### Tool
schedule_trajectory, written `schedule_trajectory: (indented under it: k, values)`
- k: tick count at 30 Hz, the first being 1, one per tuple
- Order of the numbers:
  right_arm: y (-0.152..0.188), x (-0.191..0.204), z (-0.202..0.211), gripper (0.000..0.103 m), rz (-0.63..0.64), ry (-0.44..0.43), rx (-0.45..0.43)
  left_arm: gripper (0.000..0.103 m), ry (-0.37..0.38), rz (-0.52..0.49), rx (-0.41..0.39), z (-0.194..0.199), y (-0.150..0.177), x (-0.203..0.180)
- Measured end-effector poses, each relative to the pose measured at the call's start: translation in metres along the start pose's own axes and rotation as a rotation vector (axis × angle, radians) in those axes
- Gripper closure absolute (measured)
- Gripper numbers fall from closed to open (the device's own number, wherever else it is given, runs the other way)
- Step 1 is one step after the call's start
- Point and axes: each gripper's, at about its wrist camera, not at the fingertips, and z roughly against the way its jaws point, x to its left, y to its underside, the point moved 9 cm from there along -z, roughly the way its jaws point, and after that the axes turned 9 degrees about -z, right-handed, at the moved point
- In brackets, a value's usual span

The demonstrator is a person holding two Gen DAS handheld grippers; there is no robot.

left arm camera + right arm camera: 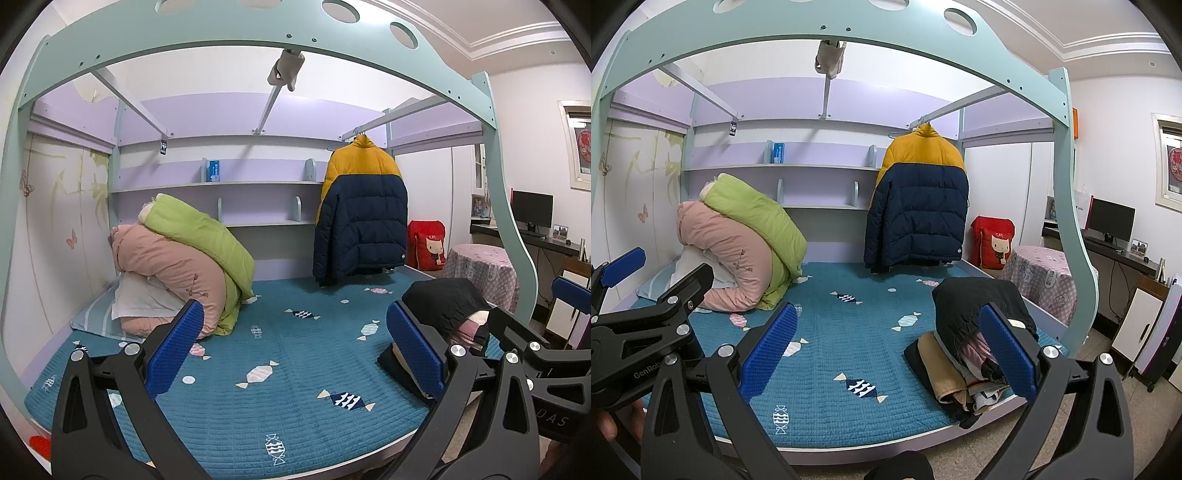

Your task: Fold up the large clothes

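Note:
A yellow and navy puffer jacket (360, 218) hangs on a hanger from the bed frame rail at the back right; it also shows in the right wrist view (918, 206). A pile of folded clothes (971, 339) topped by a black garment lies at the bed's right front edge, also in the left wrist view (448, 314). My left gripper (295, 354) is open and empty over the front of the blue quilted mattress (280, 369). My right gripper (888, 354) is open and empty, just in front of the pile. The left gripper also appears at the left of the right wrist view (661, 277).
Rolled pink and green duvets (184, 258) and a pillow sit at the back left of the bed. A teal bed frame arch (258, 40) spans overhead. Shelves line the back wall. A red cushion (426, 245), a covered round table (480, 273) and a desk with monitor (532, 214) stand right.

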Motion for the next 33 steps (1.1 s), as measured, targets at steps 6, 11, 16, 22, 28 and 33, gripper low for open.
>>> schedule_trajectory:
  k: [6,11,16,22,28,33]
  values:
    - [0.0,0.0,0.0,0.007,-0.001,0.002,0.001,0.004,0.002,0.002,0.0,-0.001,0.0,-0.001]
    - [0.001,-0.003,-0.006,0.007,-0.002,0.011,0.005,0.004,0.01,-0.003,0.001,-0.008,0.0,-0.001]
    - [-0.001,-0.004,-0.012,0.007,-0.003,0.022,0.005,0.004,0.015,-0.001,0.003,-0.013,0.0,-0.002]
    - [0.0,-0.002,-0.018,0.007,-0.001,0.036,0.007,0.004,0.019,-0.002,0.004,-0.022,0.001,-0.002]
    - [0.0,0.004,-0.027,0.007,0.004,0.049,0.009,0.004,0.03,0.005,0.016,-0.04,0.004,0.0]
    - [0.002,0.011,-0.042,0.007,0.013,0.059,0.024,0.004,0.026,0.01,0.033,-0.062,0.01,0.008]
